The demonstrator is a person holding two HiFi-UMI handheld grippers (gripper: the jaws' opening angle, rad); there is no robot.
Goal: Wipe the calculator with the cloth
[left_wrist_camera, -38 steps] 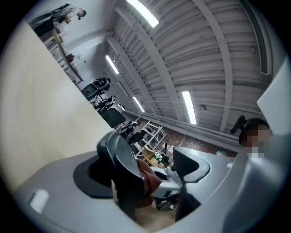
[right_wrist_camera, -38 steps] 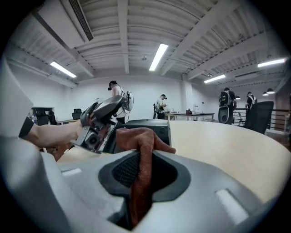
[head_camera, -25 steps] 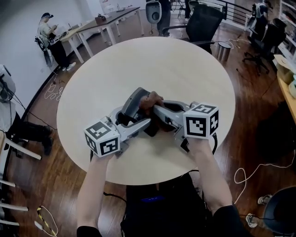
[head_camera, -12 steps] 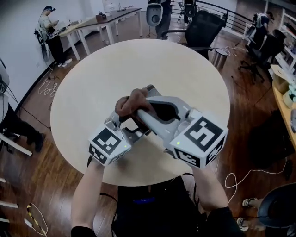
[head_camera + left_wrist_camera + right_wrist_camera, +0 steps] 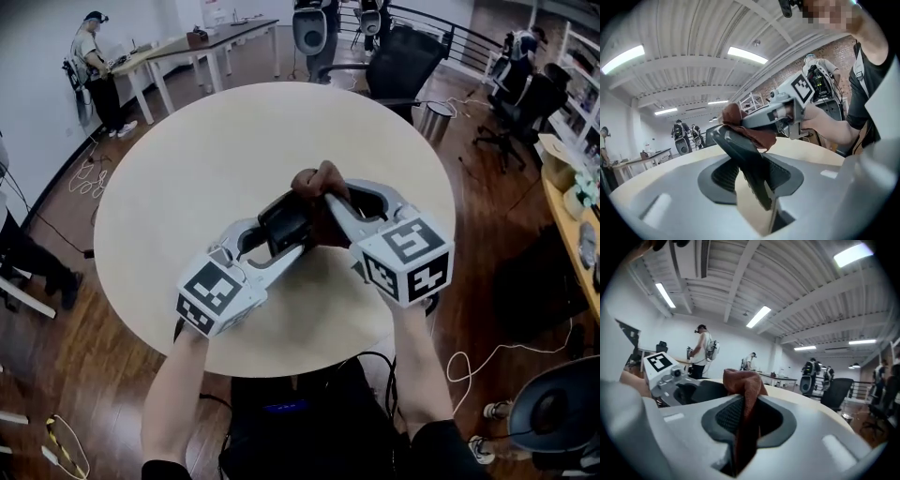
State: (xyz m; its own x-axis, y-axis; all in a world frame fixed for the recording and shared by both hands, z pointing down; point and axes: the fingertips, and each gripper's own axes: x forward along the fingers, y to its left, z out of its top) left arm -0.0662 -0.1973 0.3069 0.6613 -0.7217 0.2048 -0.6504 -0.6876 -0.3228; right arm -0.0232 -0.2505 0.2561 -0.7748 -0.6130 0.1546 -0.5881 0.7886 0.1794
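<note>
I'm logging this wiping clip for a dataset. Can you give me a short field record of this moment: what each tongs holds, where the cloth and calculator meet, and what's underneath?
Left tongs: have just been closing, now clamped on the calculator, which sits edge-on and tilted between them
Right tongs: shut on the cloth
Contact: cloth bunched against the calculator's far end
Underneath: round table, with both tongs held above it
</note>
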